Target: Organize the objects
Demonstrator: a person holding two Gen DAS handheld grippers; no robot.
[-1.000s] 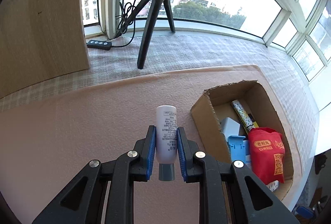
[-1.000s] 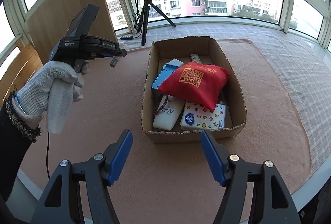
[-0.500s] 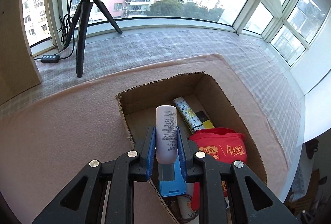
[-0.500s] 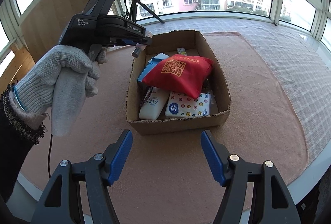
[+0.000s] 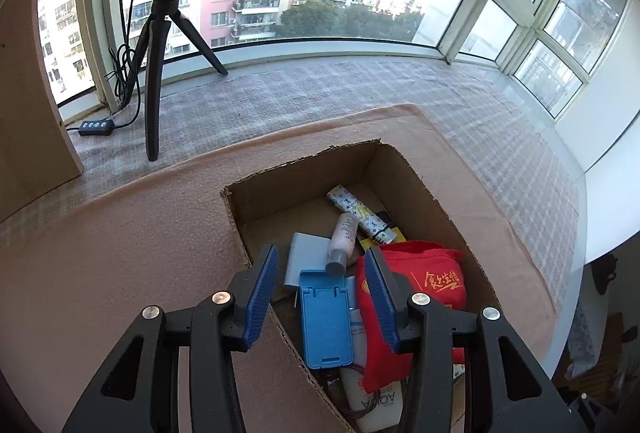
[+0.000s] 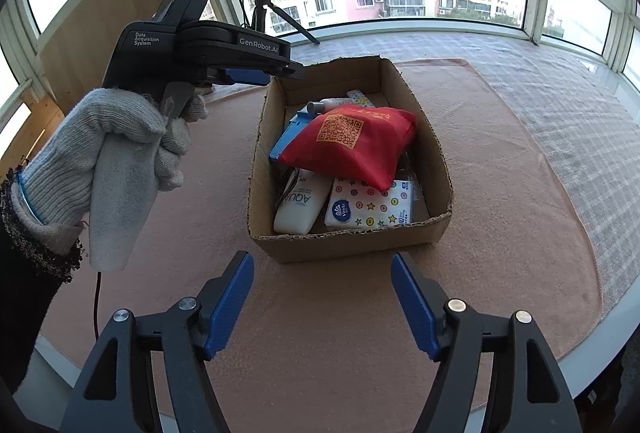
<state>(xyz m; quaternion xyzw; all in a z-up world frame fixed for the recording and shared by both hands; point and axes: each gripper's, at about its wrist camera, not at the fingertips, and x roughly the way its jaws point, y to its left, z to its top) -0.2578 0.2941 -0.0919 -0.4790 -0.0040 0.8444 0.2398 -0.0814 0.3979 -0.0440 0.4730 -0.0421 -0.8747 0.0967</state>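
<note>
Pink mat (image 6: 360, 313) covers the worktop; nothing loose on it in either view. Cardboard box (image 6: 348, 243) sits mid-mat, nearer the window edge, pretty full.

Contents, big to small:
- red pouch (image 6: 352, 143) on top, toward the box's right wall in the left wrist view
- blue case (image 5: 325, 317) along the opposite long wall, partly under the pouch
- white AQUA tube (image 6: 300, 205) and starred tissue pack (image 6: 370, 207) at the near end wall in the right wrist view
- patterned stick (image 5: 356, 209) toward the far end
- small bottle (image 5: 342, 243), grey cap, lying tilted across the grey-white item and the blue case, far half of the box

Left gripper (image 5: 320, 293): released, jaws wide apart, hovering over the box's left wall, bottle below it and not touched. Glove-covered hand (image 6: 116, 149) holds its handle.
Right gripper (image 6: 322, 307): released, empty, over bare mat short of the box's near end.

Progress call: bottle is in the box, so that drop looks done. No stray items visible on the mat, so the task reads as finished or nearly so. Can't see what's outside both views.
</note>
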